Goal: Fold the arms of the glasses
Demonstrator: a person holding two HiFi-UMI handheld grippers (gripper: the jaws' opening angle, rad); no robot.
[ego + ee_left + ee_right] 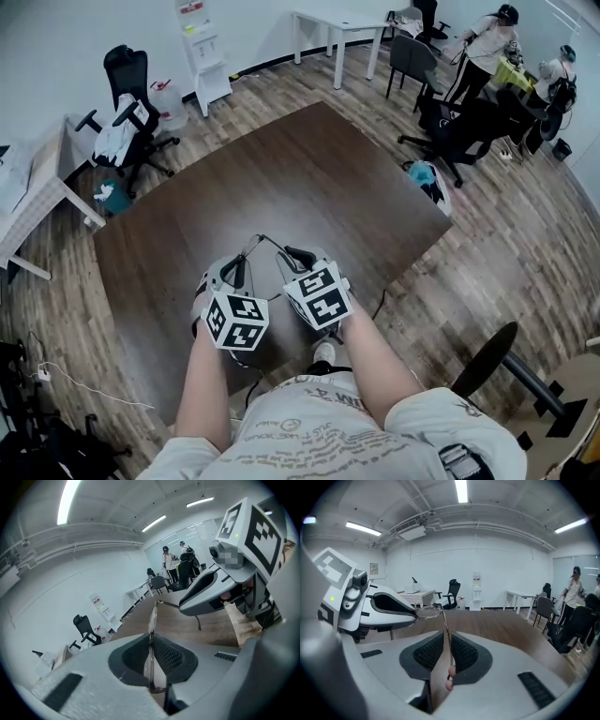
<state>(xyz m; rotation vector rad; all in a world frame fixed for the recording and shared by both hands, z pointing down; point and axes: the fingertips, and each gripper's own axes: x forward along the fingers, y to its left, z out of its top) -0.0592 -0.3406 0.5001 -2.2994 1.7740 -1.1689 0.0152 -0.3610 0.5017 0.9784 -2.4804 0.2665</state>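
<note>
Above the dark desk (309,169), the left hand-held gripper (151,637) is clamped on the front rim of the glasses (152,617). The glasses sit edge-on between its pads and are held clear of the surface. Close alongside to the right, the right hand-held gripper (446,639) has its jaws narrowly parted, and one thin arm (445,620) of the glasses runs between them without being pinched.

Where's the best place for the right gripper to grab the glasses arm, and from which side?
Likely mid-length on the thin, straight glasses arm, clear of its curved ear tip. It lies between the open pads of the right gripper, so close in on it from its two sides. The left gripper clamps the lens front, which should steady the frame.
</note>
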